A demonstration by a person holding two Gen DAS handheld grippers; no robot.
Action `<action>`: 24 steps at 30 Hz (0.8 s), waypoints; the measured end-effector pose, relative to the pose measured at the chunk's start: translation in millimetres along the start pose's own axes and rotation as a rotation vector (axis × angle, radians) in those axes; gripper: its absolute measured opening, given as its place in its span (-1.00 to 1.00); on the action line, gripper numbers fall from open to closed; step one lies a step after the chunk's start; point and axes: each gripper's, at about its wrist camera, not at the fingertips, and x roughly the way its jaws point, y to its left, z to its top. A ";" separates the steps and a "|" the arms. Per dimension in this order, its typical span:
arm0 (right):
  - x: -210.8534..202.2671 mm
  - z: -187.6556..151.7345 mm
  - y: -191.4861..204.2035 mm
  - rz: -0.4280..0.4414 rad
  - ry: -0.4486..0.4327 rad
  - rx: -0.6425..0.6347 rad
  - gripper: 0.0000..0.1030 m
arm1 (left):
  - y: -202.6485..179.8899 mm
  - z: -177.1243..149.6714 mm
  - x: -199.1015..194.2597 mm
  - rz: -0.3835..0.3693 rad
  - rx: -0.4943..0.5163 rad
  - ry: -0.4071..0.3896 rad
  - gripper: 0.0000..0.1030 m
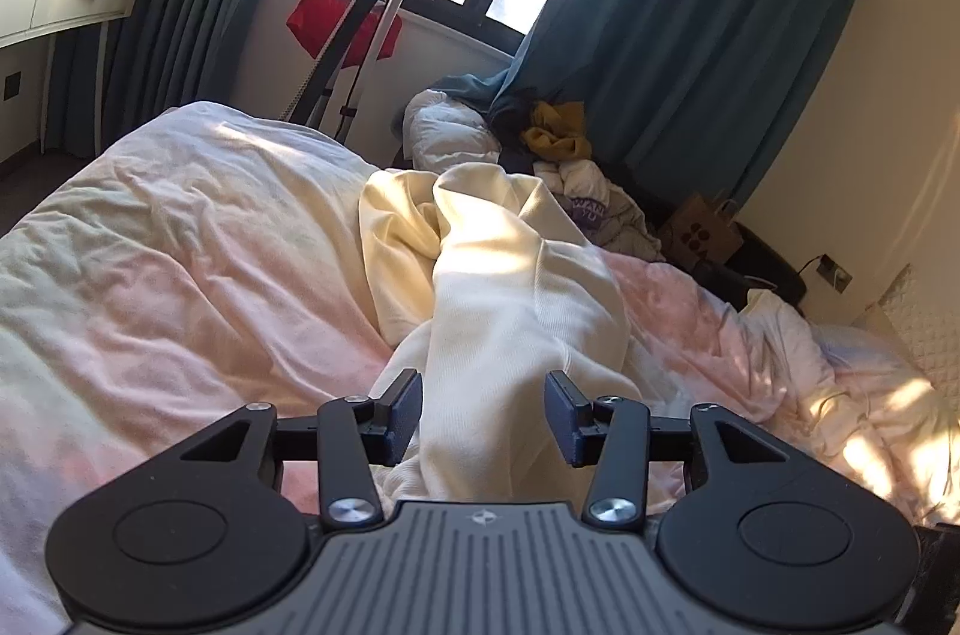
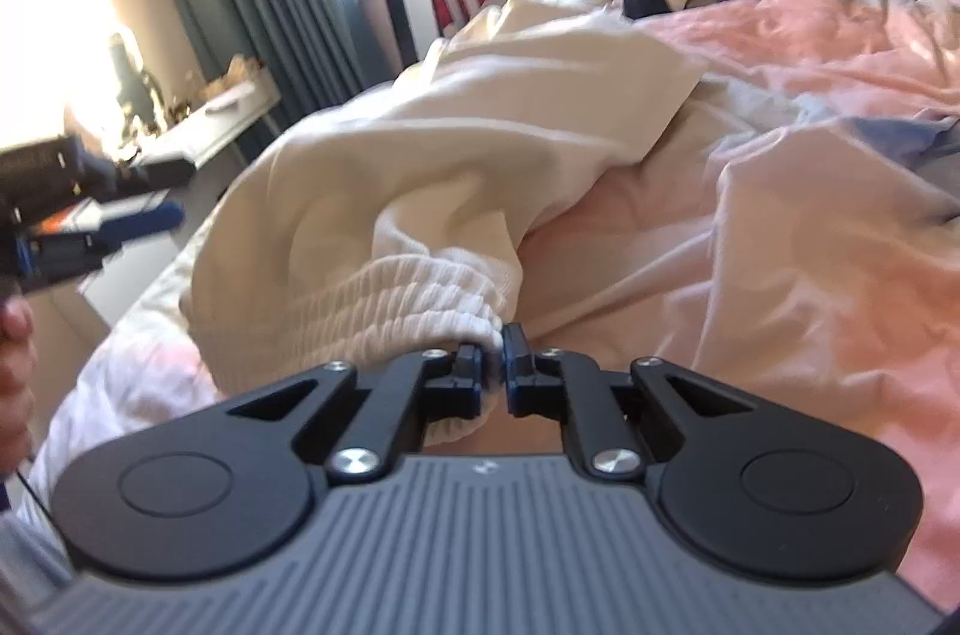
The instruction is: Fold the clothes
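A cream garment (image 1: 510, 275) lies crumpled on the pink-and-white duvet (image 1: 180, 245) of a bed. My left gripper (image 1: 483, 395) hovers over its near end, jaws open, with the cloth running under the gap and neither pad pressing on it. In the right wrist view the same garment (image 2: 450, 143) spreads across the bed, and my right gripper (image 2: 493, 341) is shut on its ribbed elastic band (image 2: 420, 293) at the near corner. The left gripper (image 2: 144, 221) appears blurred at the left edge, apart from the cloth.
A heap of other clothes (image 1: 558, 137) lies at the far side of the bed by teal curtains (image 1: 690, 35). A steamer stand (image 1: 360, 35) with a red garment (image 1: 312, 23) stands under the window. A brown paper bag (image 1: 702, 230) is at the right, and a white desk (image 1: 60, 5) at the left.
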 end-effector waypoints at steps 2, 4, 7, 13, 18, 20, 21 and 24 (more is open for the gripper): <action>-6.2 3.8 -5.7 -0.003 -0.041 0.027 -0.82 | -4.0 -3.2 3.6 -0.003 0.024 0.005 -0.04; -12.0 9.4 -11.0 -0.011 -0.091 0.048 -0.82 | -8.9 -6.4 6.3 -0.010 0.058 0.006 -0.03; -22.6 17.8 -19.1 -0.034 -0.185 0.078 -0.83 | -15.1 -9.0 5.5 -0.035 0.096 -0.009 0.00; -46.2 53.8 -36.5 -0.077 -0.350 0.084 -0.84 | -37.6 -18.1 1.5 -0.143 0.208 -0.011 0.18; -64.4 85.9 -65.7 -0.153 -0.439 0.078 -0.84 | -59.3 -39.1 13.0 -0.128 0.361 0.044 0.22; -68.0 95.0 -82.1 -0.165 -0.445 0.127 -0.84 | -64.9 -50.7 21.8 -0.107 0.407 0.066 0.24; -70.0 98.1 -88.7 -0.165 -0.445 0.152 -0.84 | -67.7 -57.0 26.5 -0.095 0.430 0.077 0.26; -73.6 103.0 -100.6 -0.163 -0.438 0.203 -0.84 | -74.2 -73.1 40.5 -0.107 0.486 0.124 0.38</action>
